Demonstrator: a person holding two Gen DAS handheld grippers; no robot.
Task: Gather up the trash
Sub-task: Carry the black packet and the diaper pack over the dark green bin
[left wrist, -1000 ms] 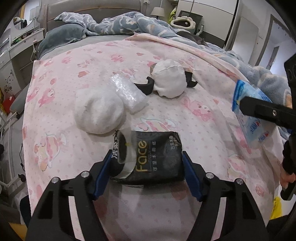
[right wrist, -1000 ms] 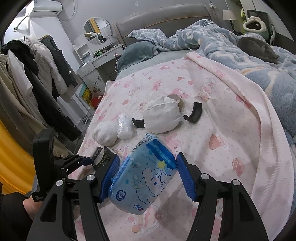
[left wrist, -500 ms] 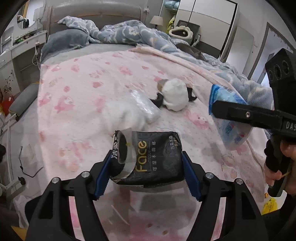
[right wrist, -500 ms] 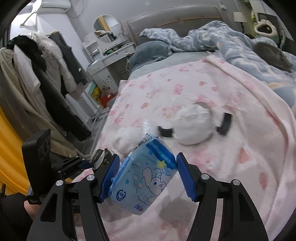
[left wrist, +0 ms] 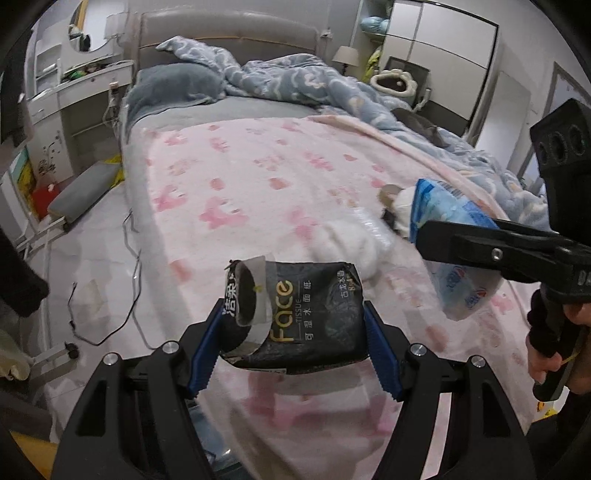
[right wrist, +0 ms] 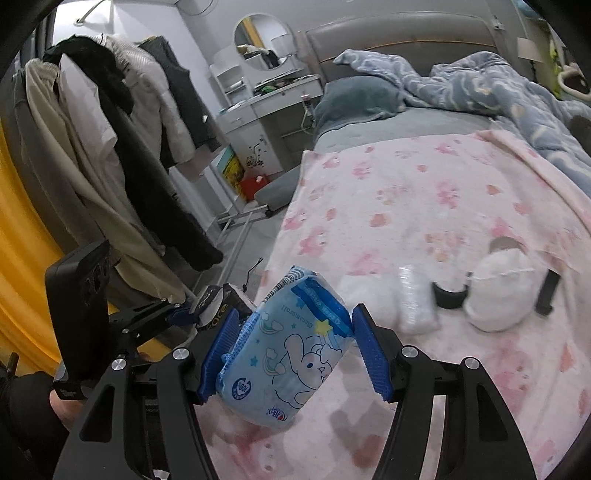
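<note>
The surface is a bed covered by a pale pink blanket with darker pink animal prints, with a rumpled blue-grey patterned duvet and a grey pillow toward the padded grey headboard. A white dressing table with a round mirror stands beside the bed; coats and jackets hang on a rack against a yellow curtain. Black cables lie on the pale floor.

On the blanket lie a white crumpled wad, a clear plastic wrapper touching it, and a white bundled item with black straps near them.

The left gripper pinches a black soft tissue pack printed "Face" in gold between its blue pads, holding it clear above the blanket.

The right gripper clamps a light blue plastic tissue pack with a cartoon rabbit, tilted, above the bed's near edge.
</note>
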